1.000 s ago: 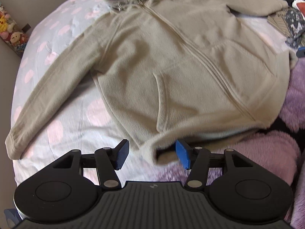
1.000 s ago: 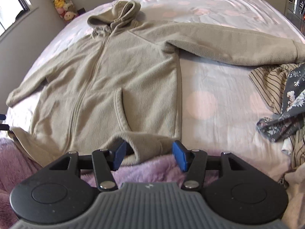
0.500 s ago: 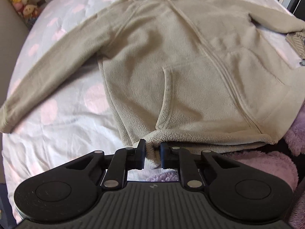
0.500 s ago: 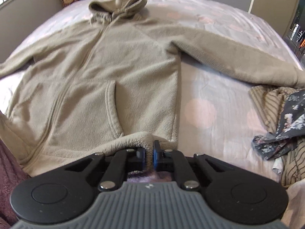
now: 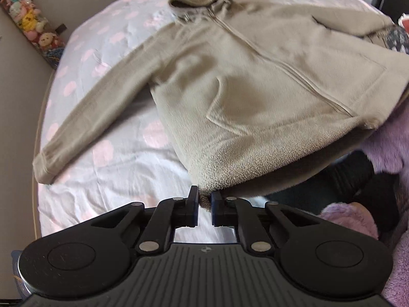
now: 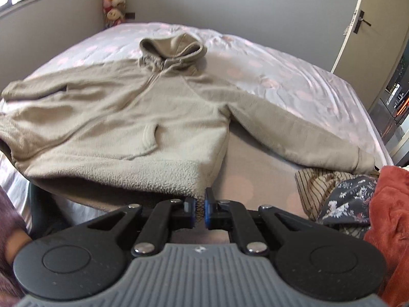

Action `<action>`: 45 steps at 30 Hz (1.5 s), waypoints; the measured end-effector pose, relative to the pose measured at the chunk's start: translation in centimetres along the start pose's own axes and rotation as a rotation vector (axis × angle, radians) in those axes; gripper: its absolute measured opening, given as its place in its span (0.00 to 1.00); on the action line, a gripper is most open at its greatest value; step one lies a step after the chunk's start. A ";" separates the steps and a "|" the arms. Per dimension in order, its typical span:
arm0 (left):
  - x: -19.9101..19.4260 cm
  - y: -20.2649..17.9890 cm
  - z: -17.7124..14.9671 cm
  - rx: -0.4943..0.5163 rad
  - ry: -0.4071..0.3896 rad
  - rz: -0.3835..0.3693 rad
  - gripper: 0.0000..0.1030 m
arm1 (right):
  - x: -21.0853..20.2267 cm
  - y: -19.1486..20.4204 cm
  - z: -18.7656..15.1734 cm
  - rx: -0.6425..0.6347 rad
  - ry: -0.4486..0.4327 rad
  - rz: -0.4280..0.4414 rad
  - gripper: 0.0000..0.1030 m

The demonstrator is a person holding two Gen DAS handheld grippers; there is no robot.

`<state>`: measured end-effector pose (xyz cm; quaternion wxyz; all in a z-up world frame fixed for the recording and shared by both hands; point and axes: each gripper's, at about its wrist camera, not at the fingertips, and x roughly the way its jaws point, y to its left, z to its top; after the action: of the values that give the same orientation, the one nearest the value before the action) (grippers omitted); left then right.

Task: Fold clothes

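Note:
A beige fleece zip hoodie (image 5: 255, 76) lies face up on the bed, hood at the far end and both sleeves spread out. My left gripper (image 5: 204, 194) has the hem's left corner between its pads; its jaws are still closing on the fleece. In the right wrist view the hoodie (image 6: 153, 117) spans the bed, and my right gripper (image 6: 200, 202) is shut on the hem's right corner. The hem hangs lifted off the bed between the two grippers, with shadow beneath it.
The bed sheet (image 5: 115, 174) is pale with pink spots. A pile of striped (image 6: 319, 181), floral (image 6: 350, 199) and rust-red (image 6: 391, 204) clothes lies at the right. A purple fluffy blanket (image 5: 391, 148) covers the near edge. Plush toys (image 5: 33, 25) hang on the wall.
Both grippers went from open around the hem corners to closed on them. They then rose, lifting the hoodie's hem off the bed.

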<state>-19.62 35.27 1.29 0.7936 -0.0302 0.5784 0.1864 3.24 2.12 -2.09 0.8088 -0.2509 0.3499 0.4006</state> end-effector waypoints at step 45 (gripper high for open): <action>17.6 39.5 2.6 -0.629 -0.114 0.379 0.53 | 17.3 -6.0 1.7 0.352 0.010 -0.127 0.61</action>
<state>-25.73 77.21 -7.61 0.7279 -0.1544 0.4429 0.5001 16.28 8.15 -13.51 0.8620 -0.1289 0.4023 0.2801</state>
